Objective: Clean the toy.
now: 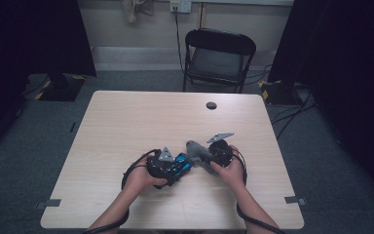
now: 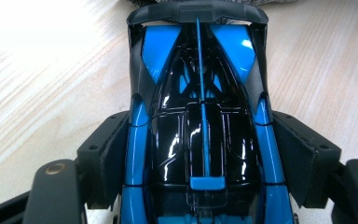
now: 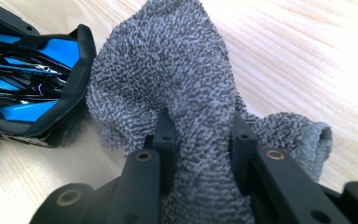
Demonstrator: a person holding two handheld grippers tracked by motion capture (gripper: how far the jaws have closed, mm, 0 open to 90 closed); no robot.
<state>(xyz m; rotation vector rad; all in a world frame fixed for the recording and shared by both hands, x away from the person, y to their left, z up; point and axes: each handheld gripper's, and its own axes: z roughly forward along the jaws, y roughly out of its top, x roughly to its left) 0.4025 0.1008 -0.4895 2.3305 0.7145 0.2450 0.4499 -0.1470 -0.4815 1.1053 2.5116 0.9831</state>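
Observation:
A blue and black toy car (image 2: pixel 200 140) lies on the light wooden table (image 1: pixel 141 117). My left gripper (image 2: pixel 200 158) is shut on the toy car, one black pad pressed on each flank, the car's rear wing pointing away. In the high view the toy car (image 1: pixel 179 165) sits at the front middle, with the left gripper (image 1: pixel 173 168) around it. A grey fluffy cloth (image 3: pixel 186 93) is bunched between the jaws of my right gripper (image 3: pixel 203 140), which is shut on it. The cloth (image 1: pixel 196 152) touches the car's end, held by the right gripper (image 1: pixel 208 157).
A black folding chair (image 1: pixel 218 58) stands behind the table's far edge. A small dark round disc (image 1: pixel 211 105) lies on the far middle of the tabletop. Black curtains hang at both sides, and cables trail on the floor at the right.

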